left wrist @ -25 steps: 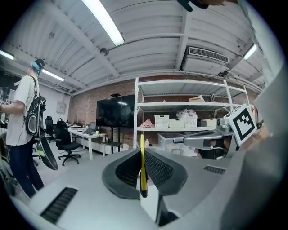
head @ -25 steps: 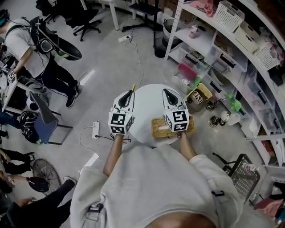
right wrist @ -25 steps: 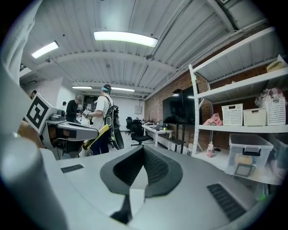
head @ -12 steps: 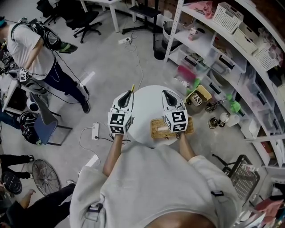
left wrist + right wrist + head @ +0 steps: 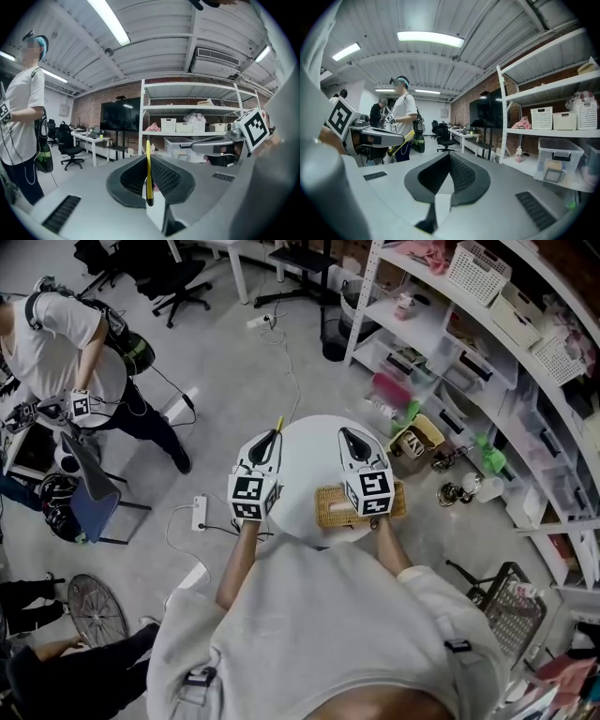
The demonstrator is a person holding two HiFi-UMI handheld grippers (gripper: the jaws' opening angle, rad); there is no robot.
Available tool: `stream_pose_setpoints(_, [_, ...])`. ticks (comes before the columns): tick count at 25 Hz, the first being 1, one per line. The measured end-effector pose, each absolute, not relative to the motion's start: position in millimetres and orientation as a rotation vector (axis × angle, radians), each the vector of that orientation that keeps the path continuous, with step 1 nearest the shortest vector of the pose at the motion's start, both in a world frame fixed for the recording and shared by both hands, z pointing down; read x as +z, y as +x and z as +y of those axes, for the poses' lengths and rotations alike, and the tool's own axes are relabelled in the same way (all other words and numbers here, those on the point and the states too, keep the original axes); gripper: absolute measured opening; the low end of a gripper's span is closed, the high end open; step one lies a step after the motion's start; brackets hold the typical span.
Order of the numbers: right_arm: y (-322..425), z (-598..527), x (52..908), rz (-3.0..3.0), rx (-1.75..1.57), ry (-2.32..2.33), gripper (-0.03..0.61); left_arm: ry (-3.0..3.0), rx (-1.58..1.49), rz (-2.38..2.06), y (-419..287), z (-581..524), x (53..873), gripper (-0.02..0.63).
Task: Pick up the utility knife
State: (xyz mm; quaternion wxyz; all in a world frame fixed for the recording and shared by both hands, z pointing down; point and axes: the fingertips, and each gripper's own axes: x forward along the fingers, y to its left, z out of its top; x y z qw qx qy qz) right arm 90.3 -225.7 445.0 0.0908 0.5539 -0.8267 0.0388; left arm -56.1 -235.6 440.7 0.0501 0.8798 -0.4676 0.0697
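One yellow utility knife (image 5: 148, 177), thin and seen on edge, clamped between the dark ribbed pads of the left tongs (image 5: 148, 159) and reaching out a little past their tips. In the head view, only its yellow front end visible beyond those tongs, near the far left rim of the round white worktop (image 5: 309, 465); hard to tell there whether over the rim or just past it. Just to the right, apart from the left pair, the right tongs (image 5: 450, 155), clenched, pads together at the tips and nothing between them. Both pairs held nearly level over the worktop, pointing away from the body, each with its cube of square markers at the near end. Under the right hand, a flat woven basket (image 5: 330, 510) on the near right part of the worktop, partly hidden by the tongs. Further out on the right, a tall metal shelf rack (image 5: 441, 329) loaded with white baskets and clear plastic boxes, and more small things on the floor at its foot. On the left, a white power strip (image 5: 200, 514) with its cable on the grey floor. Still further left, another person (image 5: 56, 334) in a white shirt, standing, and a round fan (image 5: 94, 610) near the lower corner.
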Motion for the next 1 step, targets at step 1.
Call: stream_pose_setpoints(1, [89.9, -225.7, 445.5, -2.456, 0.117, 1.645, 0.031, 2.676, 0.214, -1.424, -56.7, -235.6, 442.1, 0.035])
